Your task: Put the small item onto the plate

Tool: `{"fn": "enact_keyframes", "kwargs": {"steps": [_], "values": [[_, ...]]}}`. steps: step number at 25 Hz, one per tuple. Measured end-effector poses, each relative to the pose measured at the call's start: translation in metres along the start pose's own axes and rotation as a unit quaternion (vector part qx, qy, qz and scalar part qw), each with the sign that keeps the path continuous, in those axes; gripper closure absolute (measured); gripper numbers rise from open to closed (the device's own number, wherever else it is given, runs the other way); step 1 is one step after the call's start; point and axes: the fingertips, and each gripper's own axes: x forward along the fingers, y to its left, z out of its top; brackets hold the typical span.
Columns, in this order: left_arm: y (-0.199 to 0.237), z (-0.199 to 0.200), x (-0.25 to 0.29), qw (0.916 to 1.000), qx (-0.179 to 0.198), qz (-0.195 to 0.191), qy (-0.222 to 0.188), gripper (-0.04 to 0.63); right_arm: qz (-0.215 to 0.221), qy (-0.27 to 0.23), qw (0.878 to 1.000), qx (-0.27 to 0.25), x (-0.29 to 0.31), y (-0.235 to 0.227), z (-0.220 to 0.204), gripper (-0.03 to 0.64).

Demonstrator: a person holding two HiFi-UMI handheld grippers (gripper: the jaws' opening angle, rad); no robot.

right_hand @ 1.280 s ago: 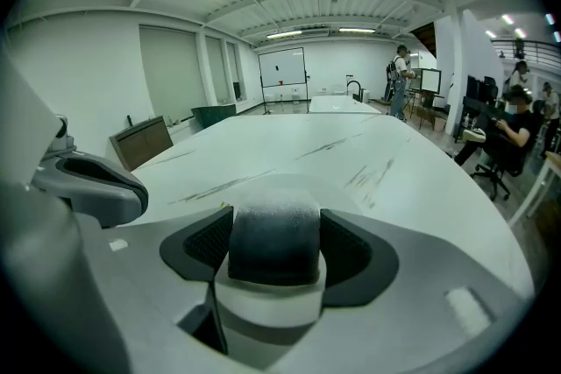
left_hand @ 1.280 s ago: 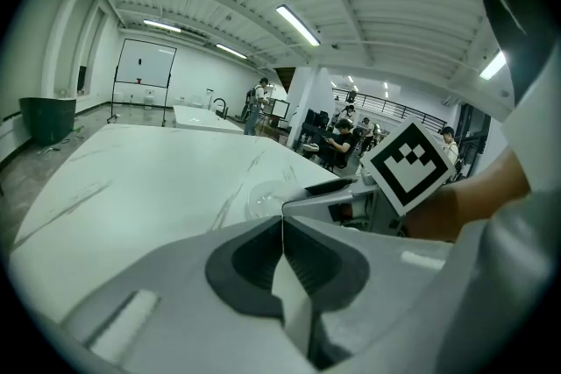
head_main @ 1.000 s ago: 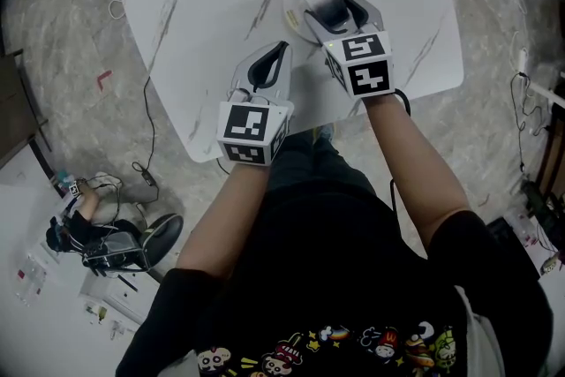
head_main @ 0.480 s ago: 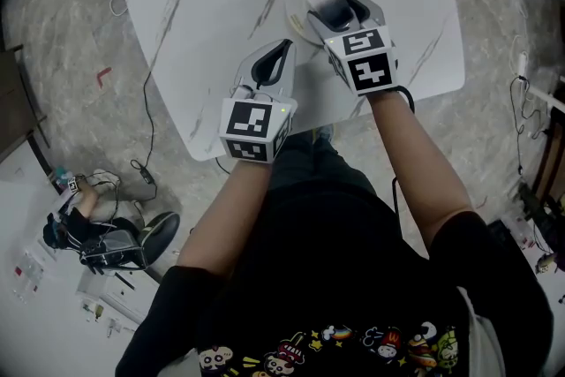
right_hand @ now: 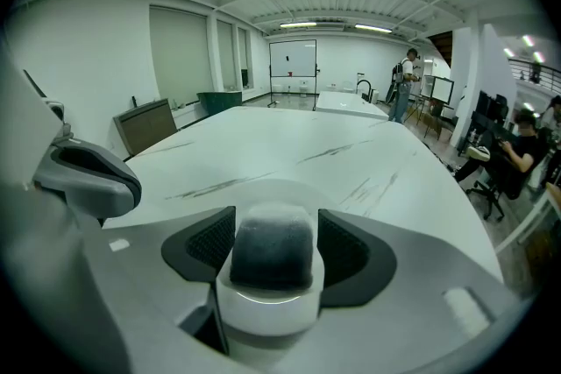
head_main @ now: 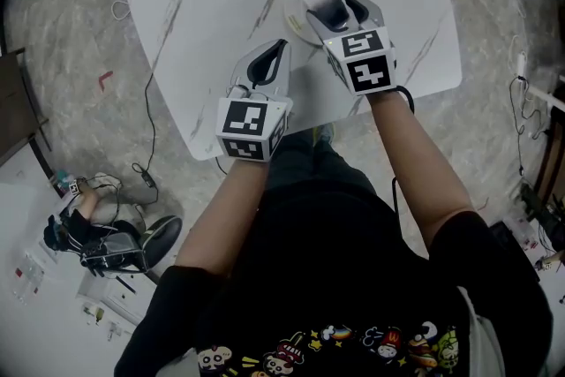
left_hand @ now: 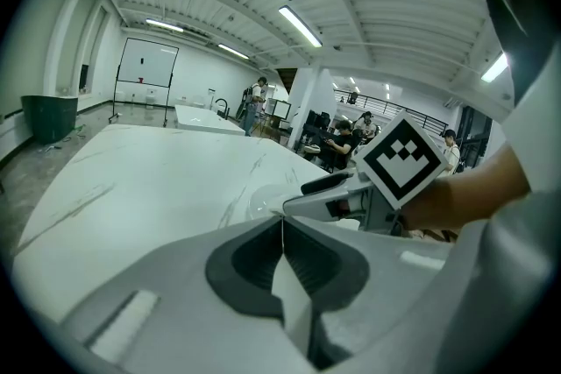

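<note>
Hovering over the plate (head_main: 292, 6), the right gripper (head_main: 328, 6) is kept clamped on the small item (right_hand: 270, 248), a dark block on a pale base. Hardly any movement is seen over the last second, so release is judged close. The left gripper (head_main: 279, 49) is held shut and empty just beside it, above the counter (head_main: 203, 4). No obstruction is seen.

- Small item (right_hand: 270, 257): dark grey rounded top, white base, upright, clamped between jaws of right gripper (right_hand: 273, 225), over the plate.
- Plate (head_main: 292, 3): pale, round, flat on table (head_main: 203, 4).
</note>
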Motion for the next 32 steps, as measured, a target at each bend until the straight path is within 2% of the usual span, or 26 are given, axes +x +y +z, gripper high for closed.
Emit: {"fn": "enact_keyframes", "kwargs": {"steps": [3, 6, 11, 19, 24, 32], "values": [[0.000, 0.006, -0.006, 1.0000, 0.005, 0.002, -0.002, 0.595, -0.016, -0.040, 0.999, 0.005, -0.020, -0.005, 0.017, 0.331], [-0.002, 0.014, -0.016, 0.9999, 0.014, 0.003, -0.006, 0.595, -0.040, -0.091, 0.995, 0.014, -0.052, -0.011, 0.036, 0.466], [-0.012, 0.039, -0.046, 0.9990, 0.034, 0.006, -0.029, 0.595, -0.077, -0.157, 0.984, 0.038, -0.119, -0.023, 0.055, 0.597], [-0.039, 0.113, -0.107, 0.9893, 0.082, 0.025, -0.118, 0.595, -0.093, -0.234, 0.965, 0.072, -0.225, -0.020, 0.076, 0.598], [-0.053, 0.124, -0.133, 0.9837, 0.101, 0.027, -0.146, 0.595, -0.105, -0.260, 0.957, 0.073, -0.267, -0.012, 0.075, 0.598], [-0.075, 0.118, -0.155, 0.9801, 0.117, 0.022, -0.159, 0.595, -0.114, -0.270, 0.953, 0.074, -0.294, 0.000, 0.054, 0.600]]}}
